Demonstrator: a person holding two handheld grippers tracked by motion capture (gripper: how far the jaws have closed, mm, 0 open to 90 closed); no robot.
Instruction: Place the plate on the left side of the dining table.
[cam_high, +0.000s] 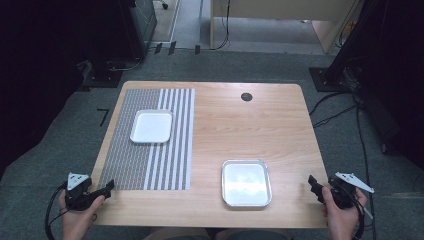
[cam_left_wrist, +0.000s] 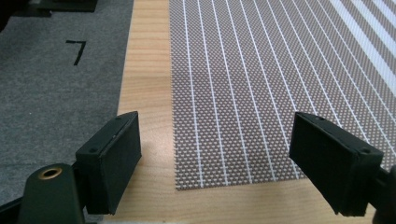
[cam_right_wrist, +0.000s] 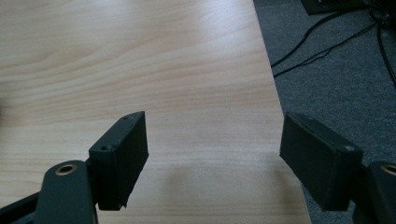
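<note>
A: Start nearest. How many grippers?

B: Two. The left gripper (cam_high: 107, 187) sits at the near left corner of the table (cam_high: 280, 125), held in the left hand (cam_high: 77, 217). Its jaws are spread wide with nothing between them; in the left gripper view (cam_left_wrist: 215, 163) they straddle the near left corner of the mat (cam_left_wrist: 261, 84).

A: And the other?

B: The right gripper (cam_high: 313, 184) is at the near right edge, in the right hand (cam_high: 342, 217). Its jaws gape just as wide and hold nothing; in the right gripper view (cam_right_wrist: 212, 158) bare wood and the table's right edge lie between them.

A: Trays?

B: Two. The metal tray (cam_high: 246, 183) lies near, right of centre, on bare wood, between the grippers but closer to the right one, touching neither. The white tray (cam_high: 151, 126) lies farther off to the left, on the mat (cam_high: 150, 165).

A: How many mats?

B: One, striped, covering the table's left part.

A: Anything beyond?

B: One dark round hole (cam_high: 246, 96) near the far edge, then grey carpet (cam_high: 250, 62) with cables (cam_high: 330, 107) at right.
</note>
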